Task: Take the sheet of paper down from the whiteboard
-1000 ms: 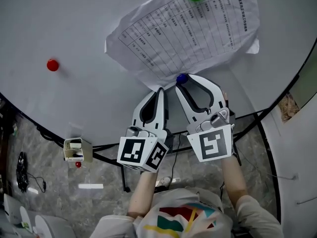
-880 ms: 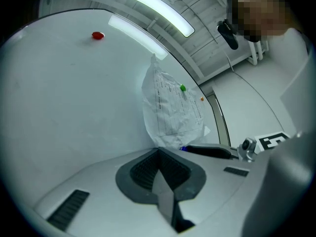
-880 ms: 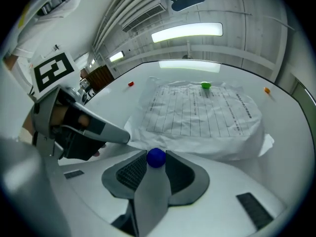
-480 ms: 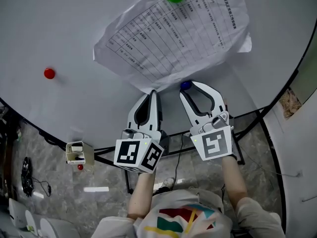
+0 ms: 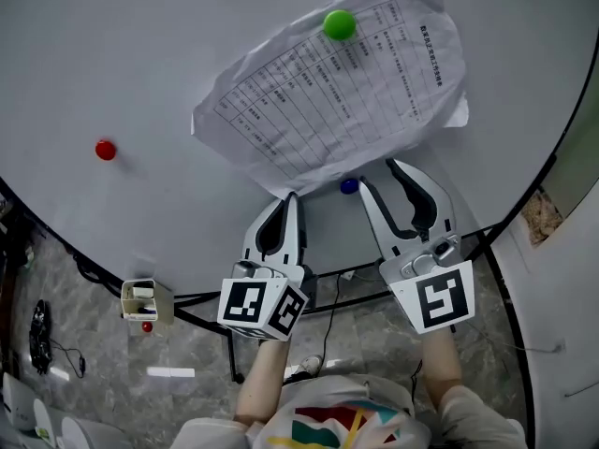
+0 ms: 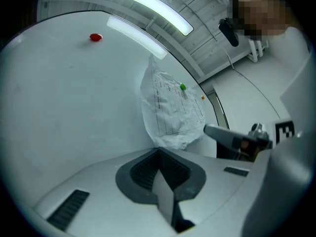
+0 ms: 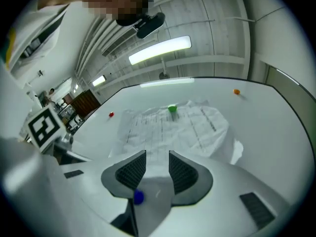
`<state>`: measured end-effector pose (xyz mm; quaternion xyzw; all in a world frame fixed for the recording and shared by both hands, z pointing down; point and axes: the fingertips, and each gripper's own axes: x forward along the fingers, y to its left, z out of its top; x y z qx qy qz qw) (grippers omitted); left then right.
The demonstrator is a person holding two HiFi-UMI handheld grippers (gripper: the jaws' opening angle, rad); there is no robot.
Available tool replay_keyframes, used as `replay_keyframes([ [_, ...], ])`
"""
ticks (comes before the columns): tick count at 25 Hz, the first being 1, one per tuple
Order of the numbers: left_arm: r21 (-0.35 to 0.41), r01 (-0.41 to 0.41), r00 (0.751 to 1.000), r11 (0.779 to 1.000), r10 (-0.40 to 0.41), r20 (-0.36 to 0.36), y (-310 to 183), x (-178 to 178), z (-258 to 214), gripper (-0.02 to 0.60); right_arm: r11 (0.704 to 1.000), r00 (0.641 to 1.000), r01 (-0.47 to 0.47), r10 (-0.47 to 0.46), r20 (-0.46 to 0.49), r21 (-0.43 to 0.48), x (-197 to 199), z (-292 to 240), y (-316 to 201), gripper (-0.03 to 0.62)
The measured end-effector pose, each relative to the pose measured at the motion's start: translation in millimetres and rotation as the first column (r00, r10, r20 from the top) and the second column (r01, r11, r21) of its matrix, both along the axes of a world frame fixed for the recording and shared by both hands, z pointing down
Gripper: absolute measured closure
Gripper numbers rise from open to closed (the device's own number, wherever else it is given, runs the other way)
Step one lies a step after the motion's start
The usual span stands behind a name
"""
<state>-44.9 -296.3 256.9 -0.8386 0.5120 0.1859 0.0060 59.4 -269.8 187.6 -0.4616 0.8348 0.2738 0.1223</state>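
Head view: crumpled sheet of paper [image 5: 337,92], light, limp, easily torn, hangs upper centre under a green magnet [image 5: 339,23]; left claw [image 5: 291,195] closed, seemingly pinching its free lower corner, right claw [image 5: 379,174] spread empty.

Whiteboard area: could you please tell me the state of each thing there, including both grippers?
sheet of paper: crumpled, hanging on the whiteboard.
green magnet: on the sheet's upper part, pinning it.
blue magnet: on the board at the sheet's lower edge, beside the right gripper.
red magnet: on bare board, pinning nothing.
left gripper: shut, tips at the sheet's lower edge.
right gripper: open, pads pressing on nothing.
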Motion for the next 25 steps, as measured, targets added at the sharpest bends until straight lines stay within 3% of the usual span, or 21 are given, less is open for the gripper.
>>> replay_keyframes([
  [7,0.002,0.007,1.0,1.0,-0.007,0.005,0.7,-0.5,-0.6,0.535,0.979,0.98,-0.041,0.078,-0.183,0.198,-14.9,-114.1,-15.3,0.464],
  [11,0.0,0.005,1.0,1.0,-0.005,0.015,2.2,0.5,-0.4,0.535,0.958,0.957,-0.057,0.133,-0.259,0.283,-29.0,-149.2,-16.9,0.464],
  [20,0.004,0.001,0.999,1.0,-0.001,0.038,2.9,3.6,-1.8,0.535,0.945,0.902,-0.128,0.237,-0.361,0.302,-36.0,-152.4,-22.5,0.465],
  [25,-0.002,-0.018,0.998,1.0,0.018,0.054,-0.3,15.0,-0.2,0.535,0.942,0.885,-0.123,0.246,-0.395,0.312,-45.0,-153.1,-22.9,0.464],
])
